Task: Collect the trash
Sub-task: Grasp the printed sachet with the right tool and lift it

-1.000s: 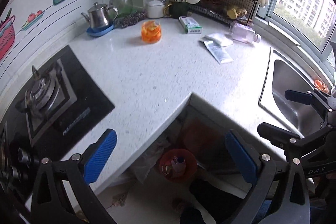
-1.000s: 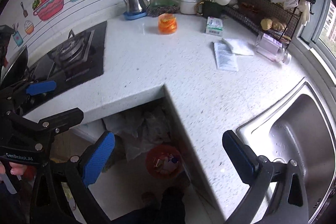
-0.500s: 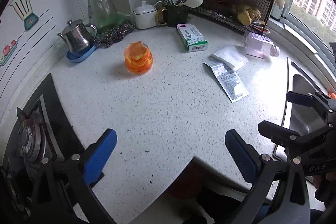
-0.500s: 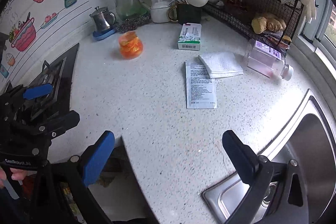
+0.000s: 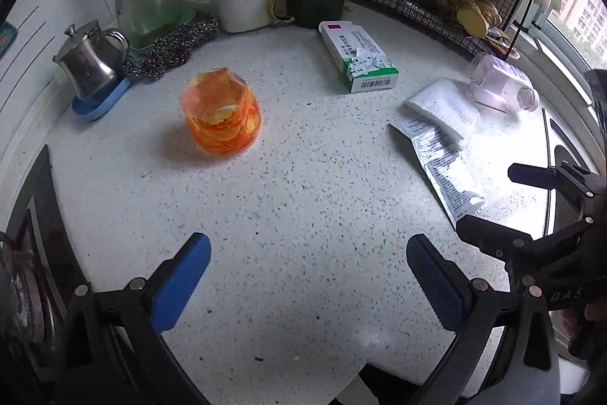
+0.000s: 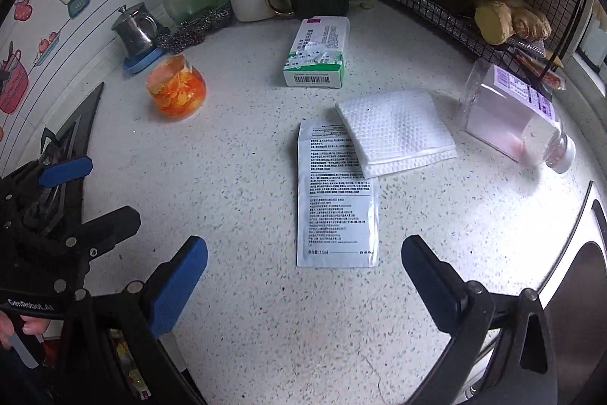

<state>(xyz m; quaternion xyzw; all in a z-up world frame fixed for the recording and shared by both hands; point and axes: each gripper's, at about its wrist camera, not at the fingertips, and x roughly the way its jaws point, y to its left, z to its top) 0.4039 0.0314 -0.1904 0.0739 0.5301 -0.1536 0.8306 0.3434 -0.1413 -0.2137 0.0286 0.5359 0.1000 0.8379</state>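
The right gripper (image 6: 303, 276) has its blue-padded fingers (image 6: 178, 281) spread wide and empty, poised low over the white speckled stone tabletop (image 6: 235, 154), and the flat white printed sachet (image 6: 335, 200) lies between them just ahead, its near edge closest to the tips. The left gripper (image 5: 307, 278) is likewise released, its blue fingers (image 5: 180, 281) apart with nothing held, facing bare tabletop. A second ago both cameras looked down past the counter edge at a red bin on the floor; since then both tools have swung up and forward over the tabletop, so the bin is out of sight and the litter now fills the views. That reads as an approach to the first pickup, with nothing collected in this pass yet. Overlapping the sachet's far corner is a folded white textured paper towel (image 6: 396, 131); beyond it a green-and-white cardboard carton (image 6: 316, 54) lies flat, and to the right a clear plastic bottle with a purple label (image 6: 512, 116) rests on its side. Ahead of the left gripper, well apart, stands a crumpled orange plastic cup (image 5: 220, 116). The sachet is thin and flush to the surface, so the fingers will probably need to catch an edge.
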